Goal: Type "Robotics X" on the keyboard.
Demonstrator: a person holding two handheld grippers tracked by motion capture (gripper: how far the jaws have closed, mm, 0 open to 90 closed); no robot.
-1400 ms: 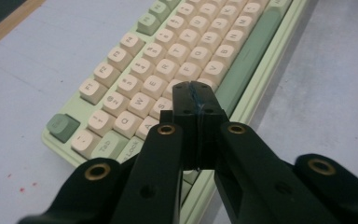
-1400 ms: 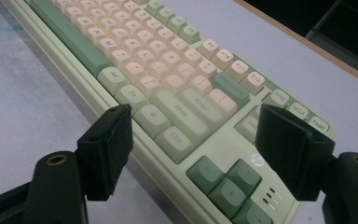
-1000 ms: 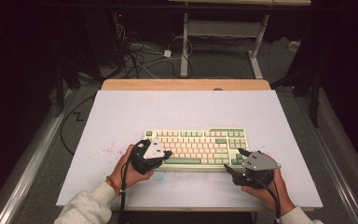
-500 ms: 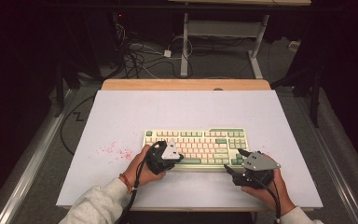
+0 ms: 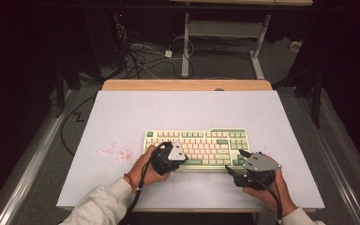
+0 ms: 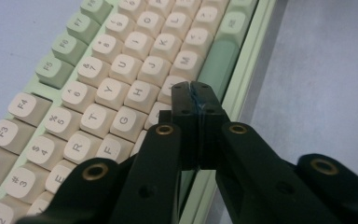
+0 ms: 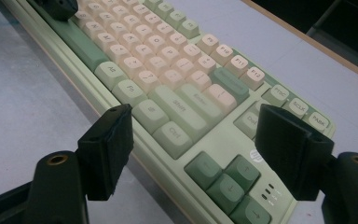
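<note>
A cream and green keyboard (image 5: 201, 145) lies across the middle of the white table top (image 5: 187, 112). My left gripper (image 5: 180, 157) is shut with nothing in it, and its joined tips (image 6: 193, 91) hover over the bottom letter row beside the green space bar (image 6: 216, 65). My right gripper (image 5: 236, 161) is open at the keyboard's near right corner. Its two pads (image 7: 109, 140) stand wide apart on either side of the arrow keys (image 7: 226, 179) and touch nothing. The left gripper's tip (image 7: 58, 7) appears far off in the right gripper view.
Pink marks (image 5: 117, 152) stain the table left of the keyboard. A wooden strip (image 5: 187, 85) runs along the far edge. Beyond it are cables (image 5: 145, 56) on the floor and the legs of another desk (image 5: 185, 42).
My left hand has carried its shut gripper rightward from the keyboard's near left corner onto the keys by the space bar. The right gripper has kept still.
</note>
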